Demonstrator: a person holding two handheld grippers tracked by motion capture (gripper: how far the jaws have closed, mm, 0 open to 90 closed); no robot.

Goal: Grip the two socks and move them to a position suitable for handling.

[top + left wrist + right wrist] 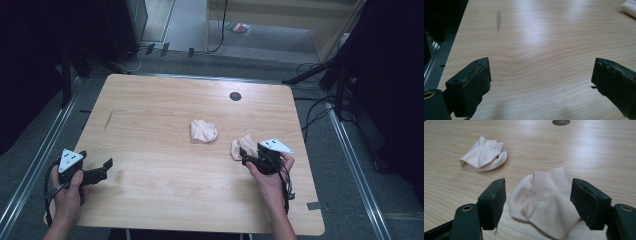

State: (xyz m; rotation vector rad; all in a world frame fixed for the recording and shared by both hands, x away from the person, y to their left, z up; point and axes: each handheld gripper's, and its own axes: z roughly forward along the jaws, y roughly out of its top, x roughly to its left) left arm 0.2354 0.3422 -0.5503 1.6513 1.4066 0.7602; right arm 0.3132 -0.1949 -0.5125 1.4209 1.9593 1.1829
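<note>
Light wood tabletop point(150, 130) sat on grey carpet, dark gear around. Your right hand-held gripper point(537, 200) hovered low with jaws apart around the near sock point(546, 205), pads not pressing; the folded sock point(203, 131) lay just left of it. Your left hand-held gripper point(541, 82) gaped wide, far left of that near sock.

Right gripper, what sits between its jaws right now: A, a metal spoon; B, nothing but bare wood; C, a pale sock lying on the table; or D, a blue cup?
C: the right gripper has its jaws standing open on either side of a pale sock that lies on the wooden table, the pads not yet pressing on it.
</note>
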